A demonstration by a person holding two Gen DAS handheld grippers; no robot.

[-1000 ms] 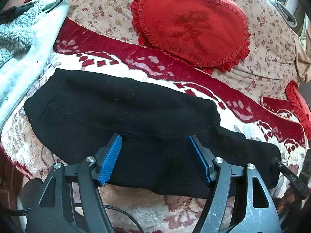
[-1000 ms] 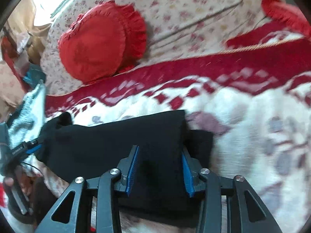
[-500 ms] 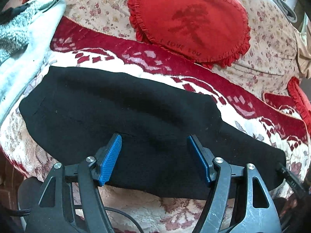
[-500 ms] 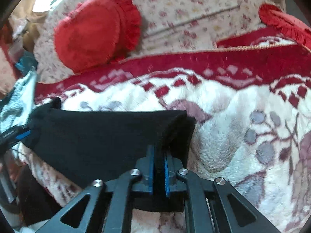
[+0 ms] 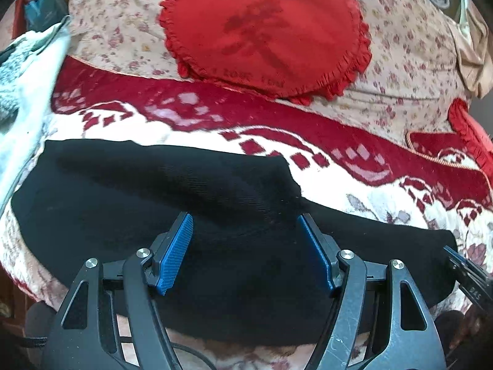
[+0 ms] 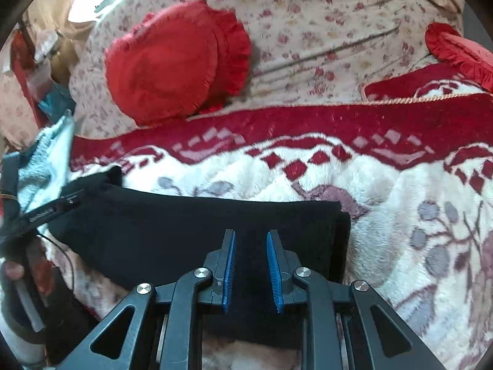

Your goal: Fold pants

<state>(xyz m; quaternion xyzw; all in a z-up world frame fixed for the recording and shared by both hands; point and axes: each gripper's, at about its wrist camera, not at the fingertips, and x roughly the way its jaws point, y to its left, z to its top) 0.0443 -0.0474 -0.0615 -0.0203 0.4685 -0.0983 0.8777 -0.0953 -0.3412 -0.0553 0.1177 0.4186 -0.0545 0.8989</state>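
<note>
- Blanket [image 6: 385,203], red/white, under everything; your black pants [image 5: 154,203] lie folded along its near edge.
- Left gripper [image 5: 246,246] tilts down over pants' middle, jaws spread wide, holding nothing.
- Right gripper [image 6: 250,262] at pants' right end, jaws just opened a bit, cloth between, pads not pressing.

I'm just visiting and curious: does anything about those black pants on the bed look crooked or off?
Slightly. The pants lie folded on the blanket, but the layers don't line up: in the left view the top layer ends short, leaving the lower one sticking out toward the right. Nothing looks spilled or damaged.
</note>
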